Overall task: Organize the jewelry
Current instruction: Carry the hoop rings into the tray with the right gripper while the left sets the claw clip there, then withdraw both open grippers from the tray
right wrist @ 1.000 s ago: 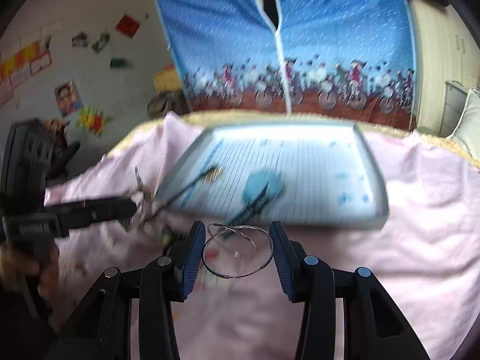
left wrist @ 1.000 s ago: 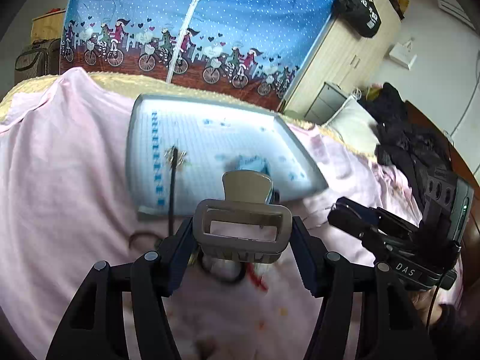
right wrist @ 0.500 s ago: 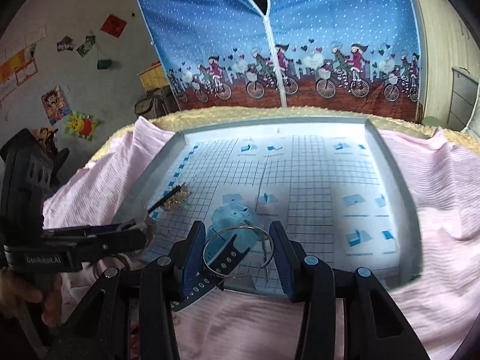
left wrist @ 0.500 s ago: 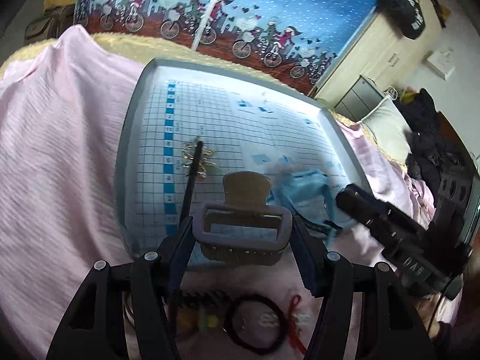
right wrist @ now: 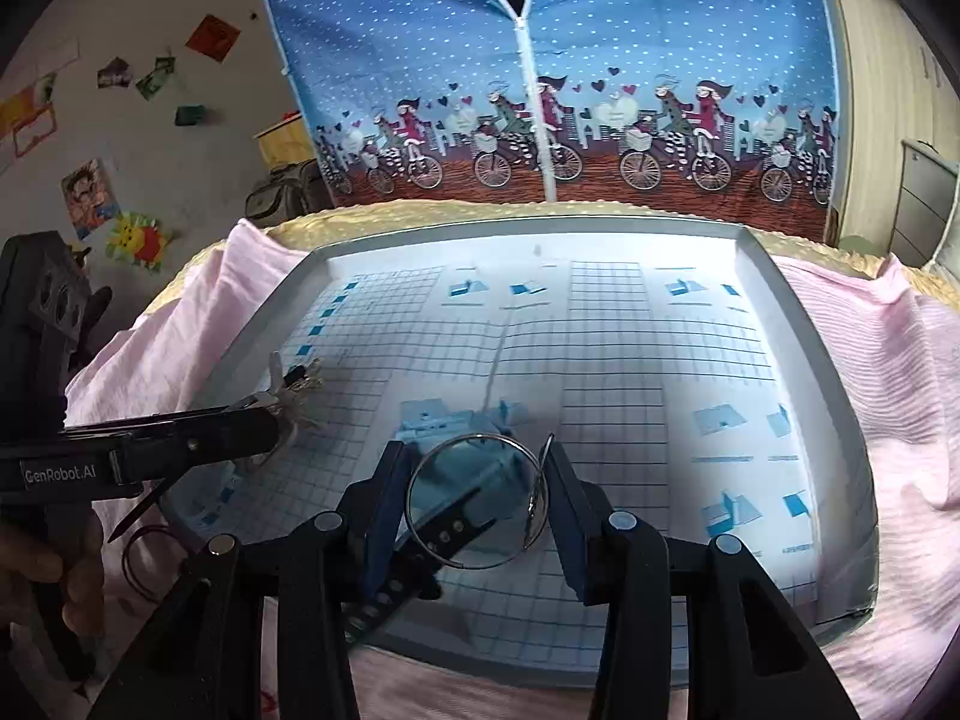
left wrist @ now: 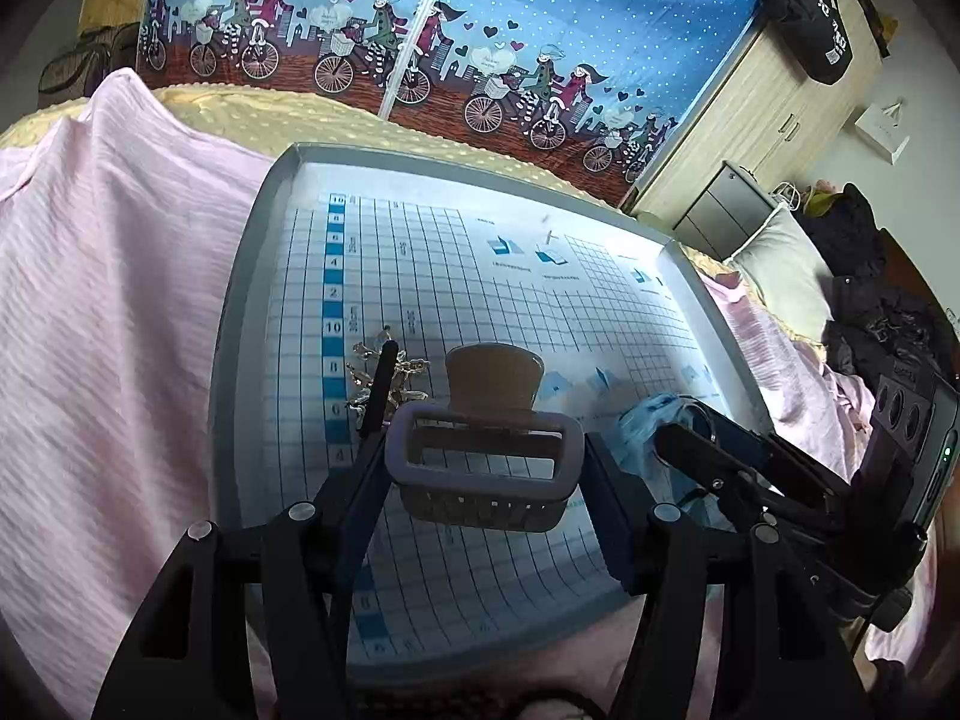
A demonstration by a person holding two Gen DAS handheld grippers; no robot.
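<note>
Left wrist view shows my left tool clamped on the stiff, light claw clip over the tray at 6 o'clock, while my right tool pinches springy, slippery hoop earrings by their rims.

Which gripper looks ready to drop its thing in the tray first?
Either, narrowly the right. The right gripper holds its ring over the tray; the left gripper with the hair clip also hangs above it.
</note>
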